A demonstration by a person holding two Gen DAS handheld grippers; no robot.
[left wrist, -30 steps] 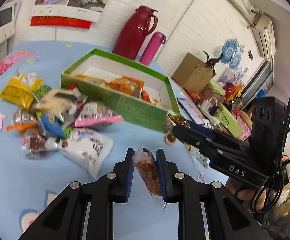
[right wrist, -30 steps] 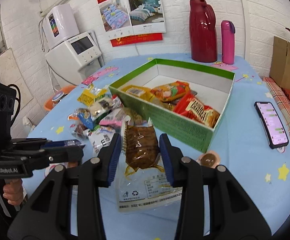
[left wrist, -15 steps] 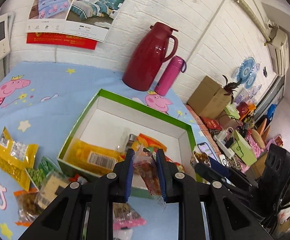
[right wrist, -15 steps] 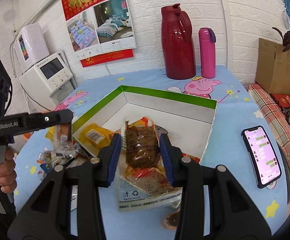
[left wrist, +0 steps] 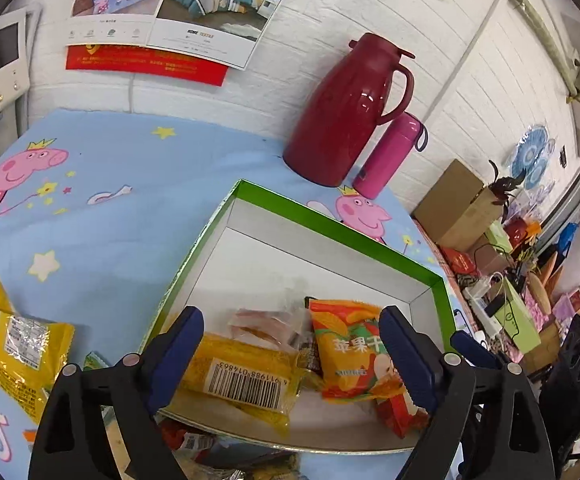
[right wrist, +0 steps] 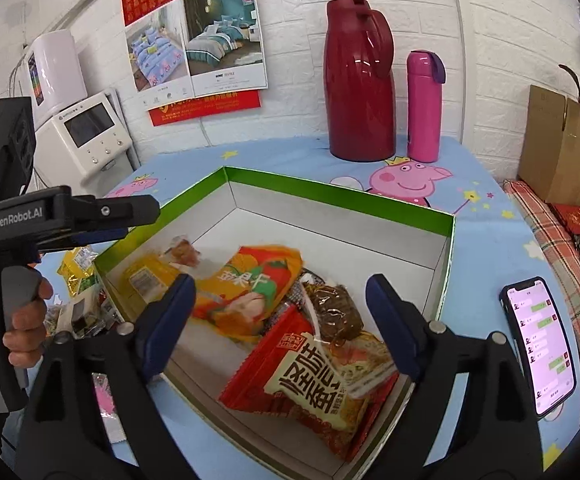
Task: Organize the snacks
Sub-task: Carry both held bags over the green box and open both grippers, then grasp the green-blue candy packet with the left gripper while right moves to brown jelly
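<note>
Both tools hang over the green-rimmed box (right wrist: 342, 204) with fingers spread wide and nothing between them: the left tool (left wrist: 292, 354) above its near-left end, the right tool (right wrist: 280, 320) above its near-right end. Under them, inside the box, lie a red snack bag (right wrist: 310, 384), a brown clear-wrapped snack (right wrist: 336, 308), an orange dried-apple bag (left wrist: 350, 352), a yellow barcoded pack (left wrist: 242, 372) and a small pinkish packet (left wrist: 262, 322). Another yellow pack (left wrist: 14, 344) lies on the blue cartoon counter (left wrist: 102, 216) left of the box. Beyond stand a dark red thermos jug (right wrist: 360, 80) and a pink bottle (right wrist: 424, 106).

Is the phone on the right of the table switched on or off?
On. The phone lies face up on the tablecloth, its screen lit with a chat of green and white message bubbles.
</note>
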